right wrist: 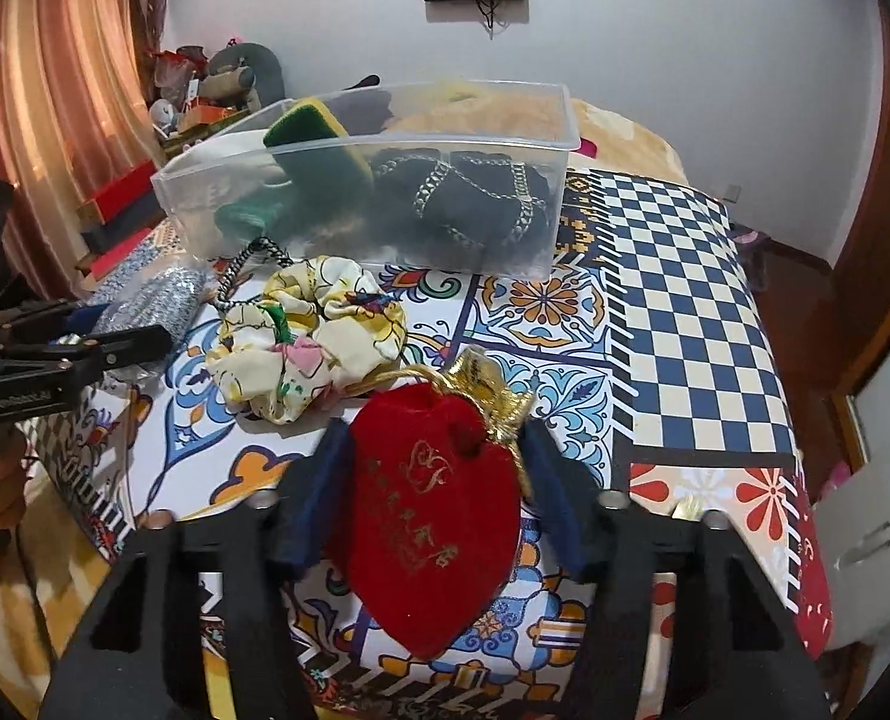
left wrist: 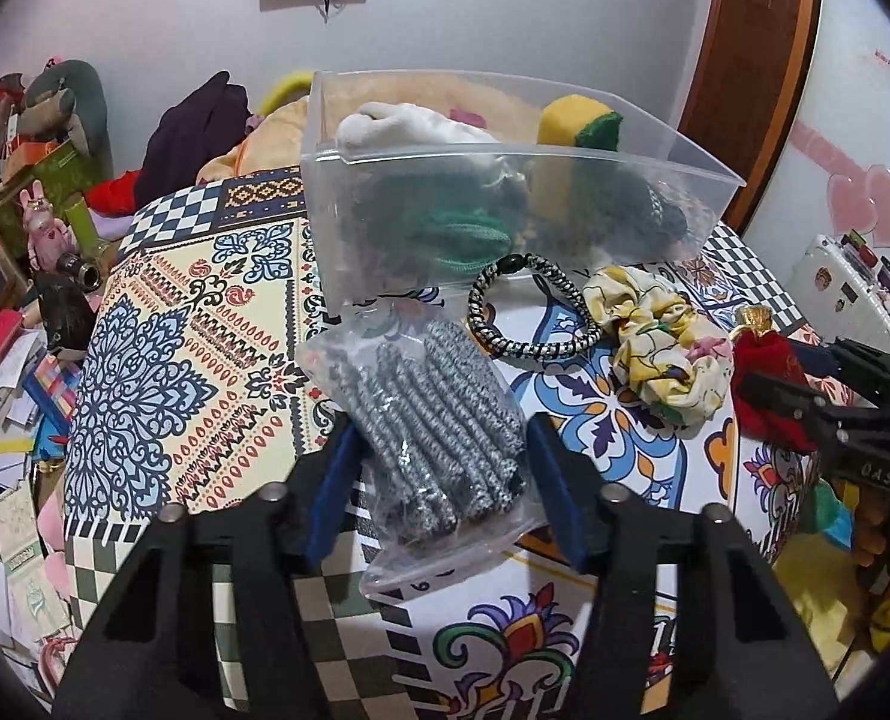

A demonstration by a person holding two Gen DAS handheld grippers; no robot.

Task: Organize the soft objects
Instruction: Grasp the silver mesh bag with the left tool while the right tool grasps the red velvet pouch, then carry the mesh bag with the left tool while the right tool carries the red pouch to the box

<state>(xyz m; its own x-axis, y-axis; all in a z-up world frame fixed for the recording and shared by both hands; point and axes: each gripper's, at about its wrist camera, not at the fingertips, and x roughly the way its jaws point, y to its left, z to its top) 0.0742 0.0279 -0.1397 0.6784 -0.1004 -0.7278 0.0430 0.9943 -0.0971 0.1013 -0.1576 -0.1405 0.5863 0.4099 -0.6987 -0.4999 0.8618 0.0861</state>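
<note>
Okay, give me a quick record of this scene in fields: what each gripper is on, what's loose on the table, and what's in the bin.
left gripper: fingers pressed on both sides of clear bag of grey hair ties
right gripper: fingers against red velvet pouch
loose on table: floral scrunchie, black-and-white hair tie
clear bin: sponge, black fabric, green item, white item

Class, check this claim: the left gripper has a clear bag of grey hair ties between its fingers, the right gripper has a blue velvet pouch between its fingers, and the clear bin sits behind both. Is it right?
One detail is wrong: the velvet pouch in the right gripper is red, not blue, as the right wrist view shows. The left gripper, the bag of grey hair ties and the clear bin behind are as stated.
</note>
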